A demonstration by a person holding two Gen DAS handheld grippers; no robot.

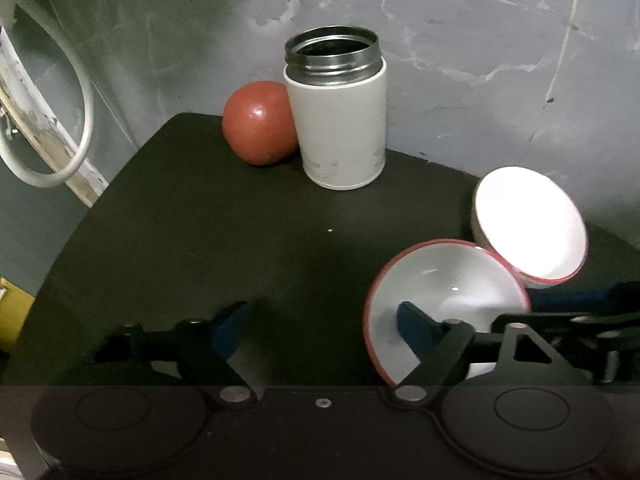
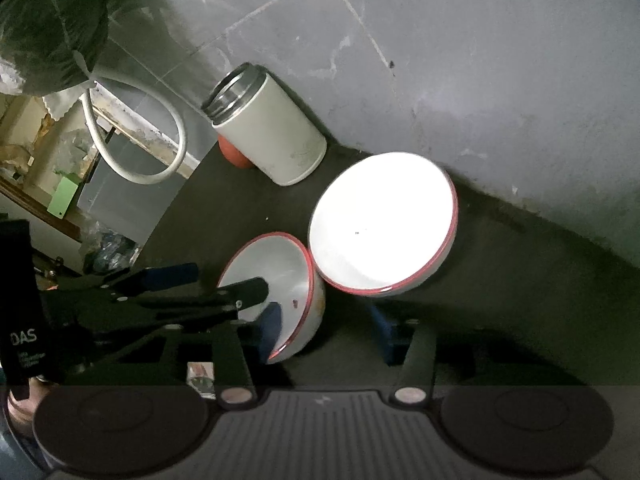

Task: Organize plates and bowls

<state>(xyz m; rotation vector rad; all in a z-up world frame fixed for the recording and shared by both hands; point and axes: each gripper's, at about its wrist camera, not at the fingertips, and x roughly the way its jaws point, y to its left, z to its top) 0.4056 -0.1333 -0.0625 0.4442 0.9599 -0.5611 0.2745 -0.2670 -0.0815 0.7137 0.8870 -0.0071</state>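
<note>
Bowls touch rim to rim: right claw wide open, straddling small bowl; left claw open, empty. Best pinch rim squarely, lift clear of big bowl ahead.

1. The jar has a matt off-white body, scuffed near its base, and a shiny bare-metal threaded neck.
2. The red ball, touching the jar, is smooth and glossy, with a bright highlight.
3. The table under the jar is a matt black surface.
4. The near bowl and the far bowl, well in front of the jar, look like glossy white enamel with red rims.
5. The wall behind the jar is rough, blotchy grey plaster.
6. The hose looks like smooth pale plastic.
</note>
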